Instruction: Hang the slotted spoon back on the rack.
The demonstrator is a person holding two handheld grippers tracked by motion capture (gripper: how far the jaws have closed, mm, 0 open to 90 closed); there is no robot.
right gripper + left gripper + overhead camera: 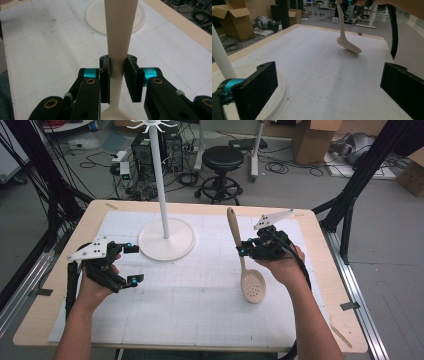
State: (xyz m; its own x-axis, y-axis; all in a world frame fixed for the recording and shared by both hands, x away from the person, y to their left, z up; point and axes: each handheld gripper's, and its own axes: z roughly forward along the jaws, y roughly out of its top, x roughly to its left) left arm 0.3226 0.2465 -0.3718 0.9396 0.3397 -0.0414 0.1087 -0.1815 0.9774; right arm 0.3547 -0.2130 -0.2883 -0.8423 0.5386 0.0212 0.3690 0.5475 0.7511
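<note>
A cream slotted spoon (244, 255) hangs above the right half of the white mat, handle up and perforated bowl low. My right gripper (242, 248) is shut on the spoon's neck (117, 65), both pads pressed against it. In the left gripper view the spoon's bowl (349, 45) hovers just over the mat. A white hook stand (163, 195) rises from its round base (166, 241) at the mat's back middle. My left gripper (133, 264) stands open near the base's left side, its black fingers (257, 87) wide apart with nothing between them.
The wooden table's edge (320, 245) frames a white gridded mat (200, 295). Behind the table are a black stool (222, 157), cardboard boxes (312, 140), cables and computer gear on the floor. Black frame legs (350, 195) stand at both sides.
</note>
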